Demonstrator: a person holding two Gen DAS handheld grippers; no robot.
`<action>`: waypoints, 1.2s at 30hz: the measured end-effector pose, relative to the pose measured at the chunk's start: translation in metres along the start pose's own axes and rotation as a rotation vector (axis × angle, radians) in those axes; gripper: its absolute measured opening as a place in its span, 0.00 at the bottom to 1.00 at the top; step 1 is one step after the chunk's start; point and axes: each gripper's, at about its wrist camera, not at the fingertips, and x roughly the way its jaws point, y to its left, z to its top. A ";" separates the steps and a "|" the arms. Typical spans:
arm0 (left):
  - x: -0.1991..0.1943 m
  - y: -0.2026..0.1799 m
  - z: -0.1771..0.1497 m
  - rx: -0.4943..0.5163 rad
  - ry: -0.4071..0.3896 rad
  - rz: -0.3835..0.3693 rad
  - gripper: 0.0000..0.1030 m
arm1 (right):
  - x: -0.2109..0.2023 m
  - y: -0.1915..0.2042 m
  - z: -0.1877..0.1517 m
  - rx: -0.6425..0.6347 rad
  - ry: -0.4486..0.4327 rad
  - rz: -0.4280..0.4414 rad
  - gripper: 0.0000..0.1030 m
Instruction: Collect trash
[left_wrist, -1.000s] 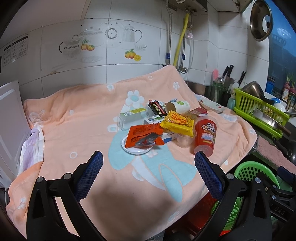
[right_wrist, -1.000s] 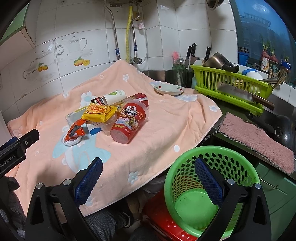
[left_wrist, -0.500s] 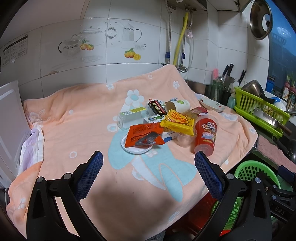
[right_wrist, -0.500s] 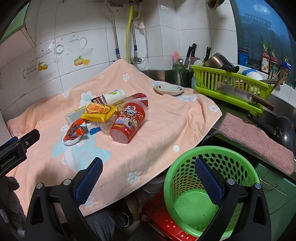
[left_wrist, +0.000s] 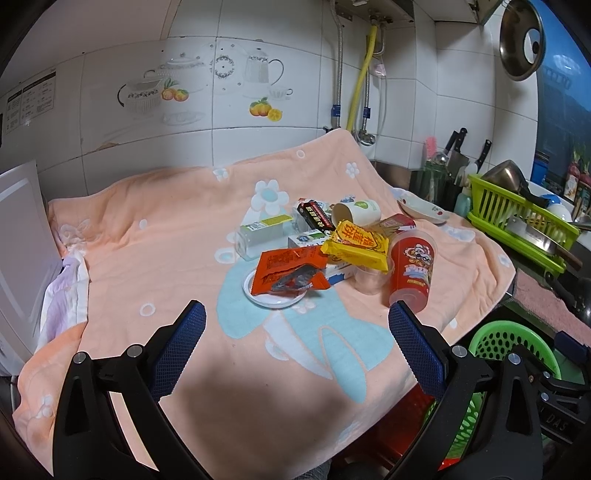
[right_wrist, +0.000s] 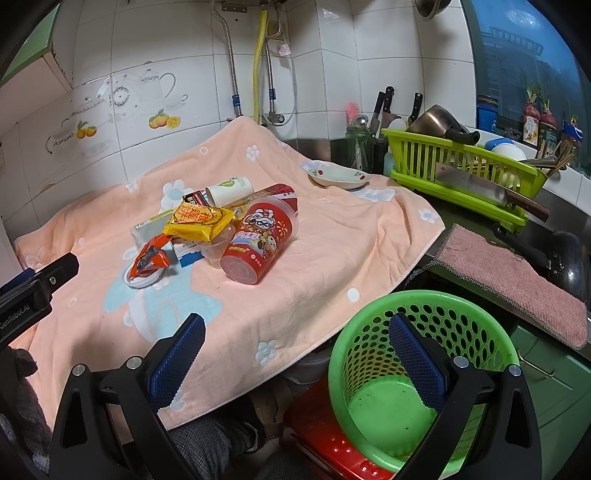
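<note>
A heap of trash lies on a peach towel (left_wrist: 155, 236): an orange wrapper (left_wrist: 286, 267) on a white lid (left_wrist: 275, 300), a yellow snack bag (left_wrist: 356, 243), a red cup (left_wrist: 412, 271) on its side, a clear cup (left_wrist: 367, 282), a white paper cup (left_wrist: 356, 212) and small cartons (left_wrist: 262, 232). The red cup also shows in the right wrist view (right_wrist: 260, 238). A green basket (right_wrist: 417, 373) stands below the towel's edge. My left gripper (left_wrist: 295, 345) is open and empty, short of the heap. My right gripper (right_wrist: 295, 354) is open and empty, between towel edge and basket.
A green dish rack (right_wrist: 461, 177) with pans and a cleaver stands at the right. A small dish (right_wrist: 340, 177) lies at the towel's far right. A pink cloth (right_wrist: 513, 280) lies by the rack. A red stool (right_wrist: 325, 446) sits under the basket. Tiled wall behind.
</note>
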 end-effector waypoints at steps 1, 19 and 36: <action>0.001 0.000 0.000 0.000 0.000 0.000 0.95 | 0.000 0.000 0.000 0.001 0.001 0.001 0.94; 0.009 -0.002 0.005 0.020 0.013 -0.007 0.95 | 0.010 0.003 0.004 -0.015 0.015 0.004 0.94; 0.029 0.003 0.015 0.019 0.039 -0.006 0.95 | 0.035 0.012 0.021 -0.033 0.057 0.033 0.94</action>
